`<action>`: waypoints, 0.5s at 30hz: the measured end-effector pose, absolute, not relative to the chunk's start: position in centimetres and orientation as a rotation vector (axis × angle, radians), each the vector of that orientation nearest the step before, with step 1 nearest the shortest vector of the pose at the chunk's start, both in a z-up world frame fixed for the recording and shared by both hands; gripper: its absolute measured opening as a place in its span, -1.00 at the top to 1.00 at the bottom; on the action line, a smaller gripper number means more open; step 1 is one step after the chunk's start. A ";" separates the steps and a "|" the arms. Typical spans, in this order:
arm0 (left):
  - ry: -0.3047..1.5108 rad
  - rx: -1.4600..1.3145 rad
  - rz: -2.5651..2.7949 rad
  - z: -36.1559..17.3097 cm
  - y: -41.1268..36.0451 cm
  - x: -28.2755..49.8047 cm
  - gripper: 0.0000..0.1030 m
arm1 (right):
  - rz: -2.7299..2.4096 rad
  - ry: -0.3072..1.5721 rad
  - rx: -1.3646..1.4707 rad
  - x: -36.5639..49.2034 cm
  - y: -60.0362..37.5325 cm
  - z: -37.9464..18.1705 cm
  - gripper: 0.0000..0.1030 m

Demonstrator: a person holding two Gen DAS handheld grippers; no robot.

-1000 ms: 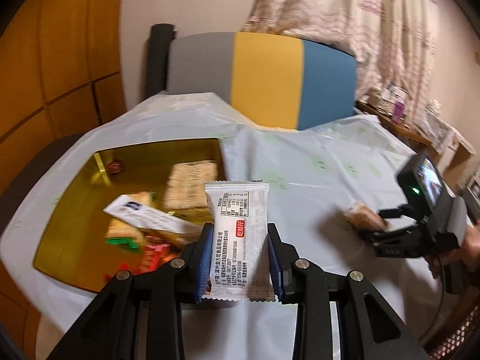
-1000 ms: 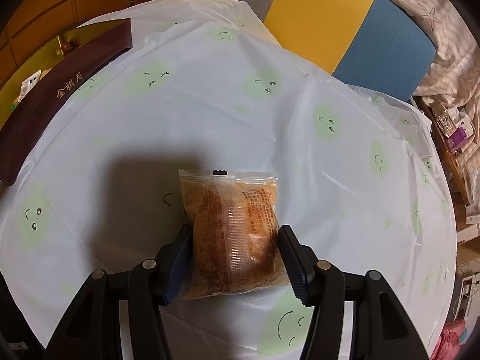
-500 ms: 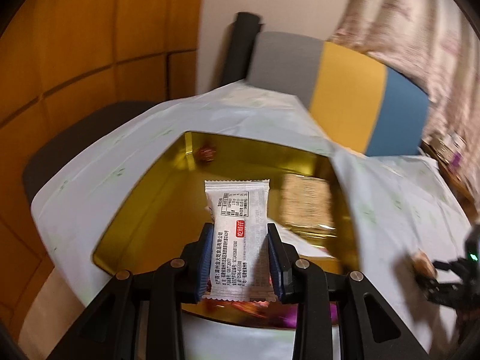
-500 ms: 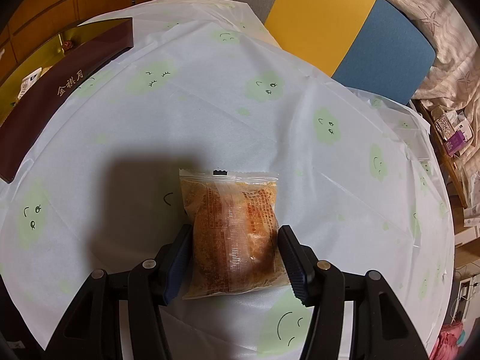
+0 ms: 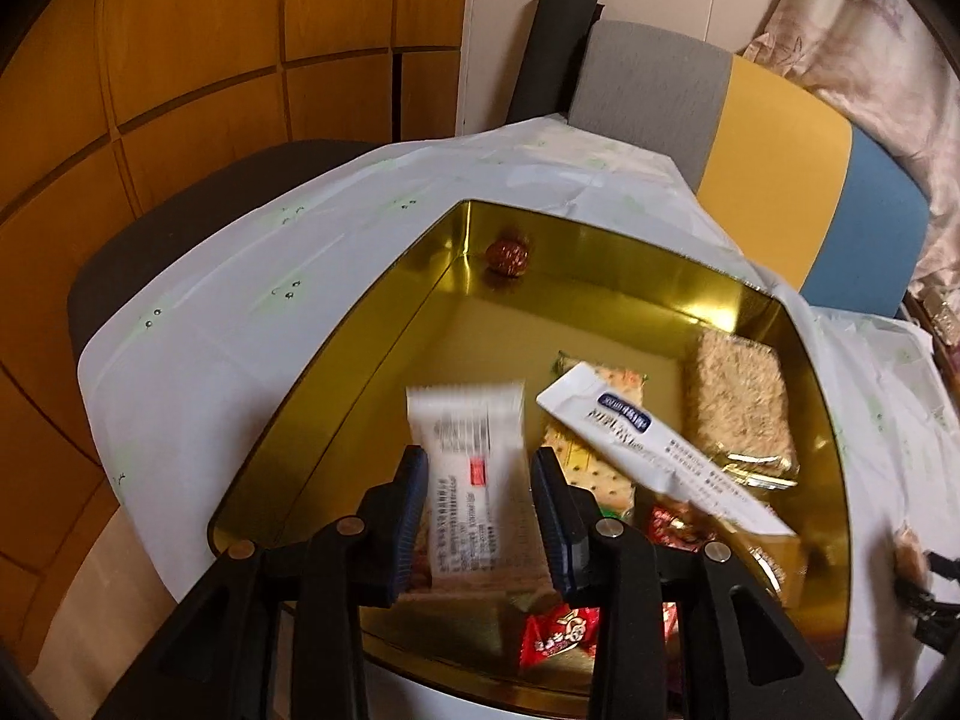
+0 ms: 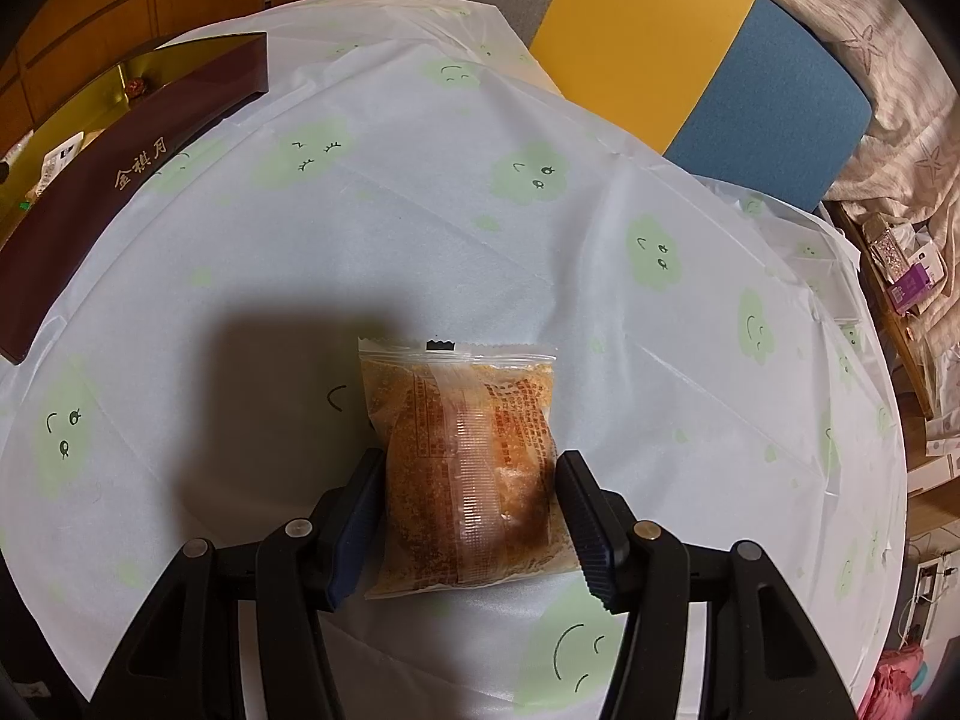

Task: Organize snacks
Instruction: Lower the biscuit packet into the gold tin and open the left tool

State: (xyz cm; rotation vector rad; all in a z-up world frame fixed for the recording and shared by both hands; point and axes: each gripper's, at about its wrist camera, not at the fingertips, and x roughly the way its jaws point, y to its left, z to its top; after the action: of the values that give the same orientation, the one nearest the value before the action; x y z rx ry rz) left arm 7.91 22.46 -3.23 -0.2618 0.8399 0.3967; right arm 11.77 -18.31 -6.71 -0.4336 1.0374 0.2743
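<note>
Now, through the left wrist camera, your left gripper has swung from above the tablecloth to over the gold tray, which a second ago lay off to its left. Its fingers have spread: the white packet, clamped a moment ago, now shows blurred between them with a gap at each pad, so you cannot tell whether it touches either. Inside the tray, beyond the packet, lie a long white sachet, a cracker pack under it, a brown grain bar toward the tray's right wall, a red wrapper near the front rim and a round red candy in the far corner.

Through the right wrist camera, little has changed: your right gripper stays clamped on the clear bag of orange-brown pastry, held over the tablecloth, well right of the tray's dark brown wall.
</note>
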 end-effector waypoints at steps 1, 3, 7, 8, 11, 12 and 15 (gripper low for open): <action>0.843 -0.258 0.396 -3.4 22.4 7.9 0.19 | 0.274 1.038 -0.433 11.8 -18.3 -6.7 -0.13; 0.841 -0.254 0.396 -3.5 22.1 7.8 0.07 | 0.275 1.037 -0.433 11.8 -18.3 -6.7 -0.13; 0.821 -0.232 0.383 -3.0 21.2 7.4 0.07 | 0.274 1.037 -0.434 11.8 -18.3 -6.7 -0.13; 0.811 -0.216 0.379 -2.7 20.6 7.2 0.07 | 0.274 1.038 -0.434 11.8 -18.3 -6.7 -0.13; 0.790 -0.189 0.350 -1.9 19.4 6.7 0.07 | 0.273 1.037 -0.435 11.8 -18.3 -6.7 -0.13; 0.782 -0.182 0.339 -1.7 19.0 6.5 0.07 | 0.273 1.036 -0.436 11.8 -18.2 -6.7 -0.13; 0.759 -0.153 0.301 -0.9 17.5 6.1 0.07 | 0.272 1.036 -0.437 11.7 -18.2 -6.6 -0.13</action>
State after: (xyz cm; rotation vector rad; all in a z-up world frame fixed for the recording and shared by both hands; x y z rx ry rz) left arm 6.12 17.48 -0.93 -0.1532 0.7593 0.3010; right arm 11.72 -18.19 -6.65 -0.4368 1.0359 0.2720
